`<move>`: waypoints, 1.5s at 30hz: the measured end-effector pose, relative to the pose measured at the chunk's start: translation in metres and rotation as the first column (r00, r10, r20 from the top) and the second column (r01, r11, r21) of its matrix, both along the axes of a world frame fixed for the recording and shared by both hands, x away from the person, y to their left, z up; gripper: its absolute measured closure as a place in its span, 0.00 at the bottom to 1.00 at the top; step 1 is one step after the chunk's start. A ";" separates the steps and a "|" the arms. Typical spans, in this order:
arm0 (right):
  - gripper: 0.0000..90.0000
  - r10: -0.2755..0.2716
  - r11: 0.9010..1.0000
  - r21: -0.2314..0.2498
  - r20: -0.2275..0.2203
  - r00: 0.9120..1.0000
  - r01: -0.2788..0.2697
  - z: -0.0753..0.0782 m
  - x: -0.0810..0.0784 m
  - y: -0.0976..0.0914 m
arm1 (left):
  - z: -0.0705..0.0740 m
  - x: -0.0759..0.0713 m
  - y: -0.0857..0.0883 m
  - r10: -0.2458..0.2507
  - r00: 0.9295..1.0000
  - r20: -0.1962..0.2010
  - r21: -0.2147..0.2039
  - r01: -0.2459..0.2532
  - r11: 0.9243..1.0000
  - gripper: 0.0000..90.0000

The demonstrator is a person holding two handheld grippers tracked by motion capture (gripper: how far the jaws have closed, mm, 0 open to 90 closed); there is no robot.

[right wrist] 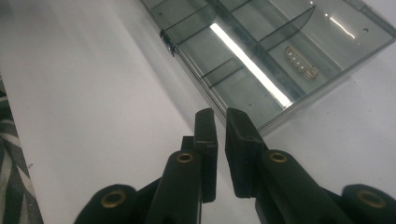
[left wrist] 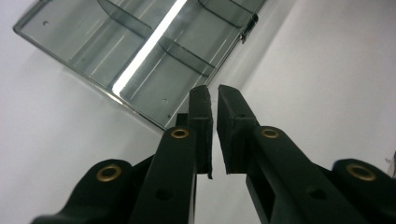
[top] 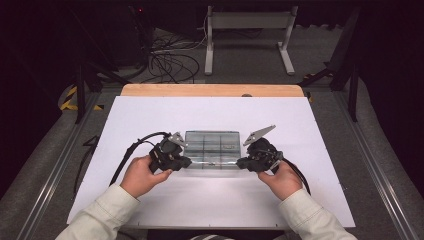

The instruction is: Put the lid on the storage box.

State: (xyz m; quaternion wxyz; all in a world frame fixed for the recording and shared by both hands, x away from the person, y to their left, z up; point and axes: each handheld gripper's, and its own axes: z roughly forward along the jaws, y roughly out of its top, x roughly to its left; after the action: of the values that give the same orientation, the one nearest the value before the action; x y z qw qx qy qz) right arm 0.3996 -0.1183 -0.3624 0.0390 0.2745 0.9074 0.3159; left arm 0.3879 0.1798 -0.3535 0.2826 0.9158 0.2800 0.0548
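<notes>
With both grippers, left (left wrist: pixel 213 93) and right (right wrist: pixel 219 116), slightly parted and empty, we approach the clear plastic compartment box (top: pixel 212 148) at frame centre squarely from both sides.

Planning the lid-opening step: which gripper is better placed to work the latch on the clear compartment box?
Neither clearly. Left gripper and right gripper flank the box at its near corners, jaws nearly shut, empty. The latch sits on the near edge between them; right looks marginally closer.

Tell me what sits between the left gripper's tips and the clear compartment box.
Nothing: in the left gripper view, the left gripper is just short of the clear compartment box, with a sliver of bare white table between.
</notes>
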 end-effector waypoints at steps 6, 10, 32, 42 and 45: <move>0.70 -0.004 0.999 0.050 0.046 0.999 0.001 0.006 -0.003 -0.002 | 0.009 -0.002 0.004 0.020 1.000 0.016 -0.097 -0.018 0.995 0.74; 0.46 -0.007 0.994 0.111 0.067 0.998 -0.001 0.011 -0.003 -0.003 | 0.013 -0.004 0.007 0.030 0.998 0.046 -0.138 -0.023 0.990 0.61; 0.00 0.002 0.980 0.195 0.213 0.977 -0.044 0.025 -0.016 0.001 | 0.026 -0.023 0.019 0.119 0.962 0.247 -0.264 -0.051 0.963 0.27; 0.00 -0.013 0.968 0.246 0.277 0.961 -0.058 0.031 -0.027 -0.011 | 0.031 -0.039 0.026 0.144 0.930 0.338 -0.297 -0.039 0.954 0.18; 0.00 -0.019 0.968 0.244 0.276 0.961 -0.051 0.031 -0.029 -0.014 | 0.031 -0.046 0.029 0.163 0.914 0.372 -0.312 -0.042 0.949 0.17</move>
State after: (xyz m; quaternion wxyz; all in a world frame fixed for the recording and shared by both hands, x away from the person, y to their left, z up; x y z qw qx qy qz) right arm 0.3701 -0.1321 -0.3316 0.1279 0.2229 0.8483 0.4629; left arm 0.3419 0.2088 -0.3228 0.4644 0.8168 0.2707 0.2095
